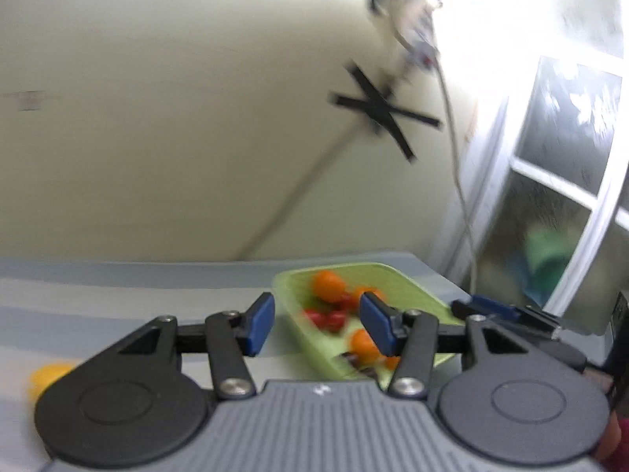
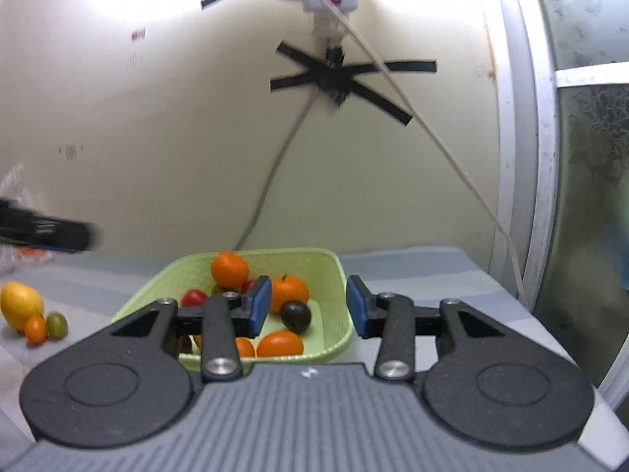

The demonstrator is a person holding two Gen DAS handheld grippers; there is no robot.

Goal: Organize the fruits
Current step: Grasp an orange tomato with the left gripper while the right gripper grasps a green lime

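Note:
A light green basket sits on the table and holds oranges, red fruits and a dark round fruit. It also shows, blurred, in the left wrist view. My right gripper is open and empty, held just in front of and above the basket. My left gripper is open and empty at the basket's left edge. On the table to the left lie a yellow mango, a small orange fruit and a small green fruit. The mango shows at the lower left of the left wrist view.
The table has a grey-blue striped cloth. A cream wall with black tape crosses and hanging cables stands behind it. A white-framed window is at the right. The other gripper shows blurred at the left; crinkled clear plastic lies behind it.

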